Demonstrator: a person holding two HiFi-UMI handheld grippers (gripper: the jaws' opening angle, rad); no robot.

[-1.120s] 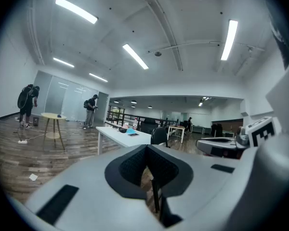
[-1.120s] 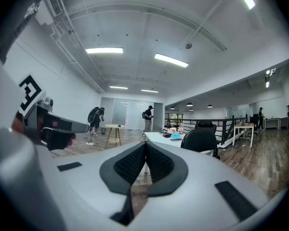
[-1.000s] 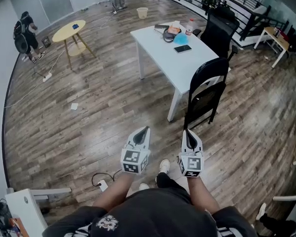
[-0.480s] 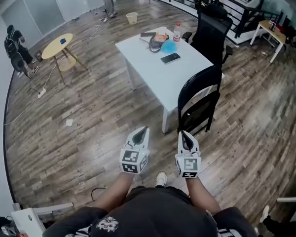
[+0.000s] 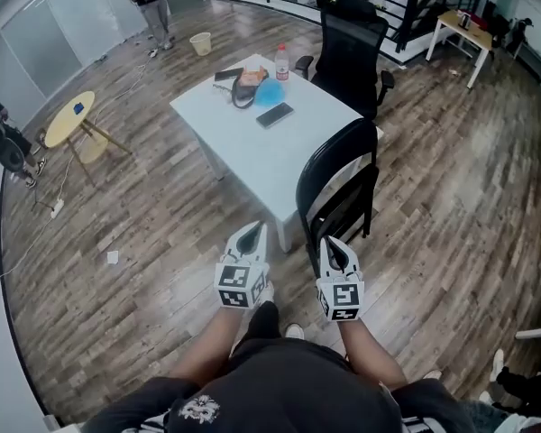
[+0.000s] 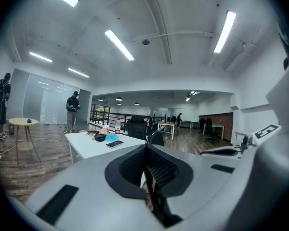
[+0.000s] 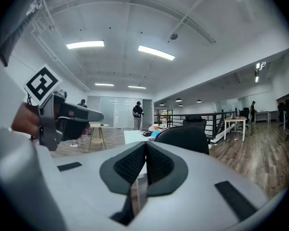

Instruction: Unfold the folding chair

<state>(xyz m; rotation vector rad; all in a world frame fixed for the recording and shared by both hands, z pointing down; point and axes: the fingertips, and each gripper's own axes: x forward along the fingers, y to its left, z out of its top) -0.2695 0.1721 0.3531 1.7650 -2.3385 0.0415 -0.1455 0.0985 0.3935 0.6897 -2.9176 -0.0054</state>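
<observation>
Both jaws pairs are pressed together and empty: the left hand-held gripper [image 5: 251,239] and the right hand-held gripper [image 5: 332,252] are near the folding chair [image 5: 339,192], which stands beside the white counter [image 5: 252,147].

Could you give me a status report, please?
Left gripper shut, empty. Right gripper same. Folding chair folded, untouched. White table close beside it.

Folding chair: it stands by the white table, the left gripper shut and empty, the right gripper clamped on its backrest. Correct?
No. The right gripper view shows the right gripper shut and empty, short of the folding chair. The rest holds: chair by the white table, left gripper shut and empty.
</observation>
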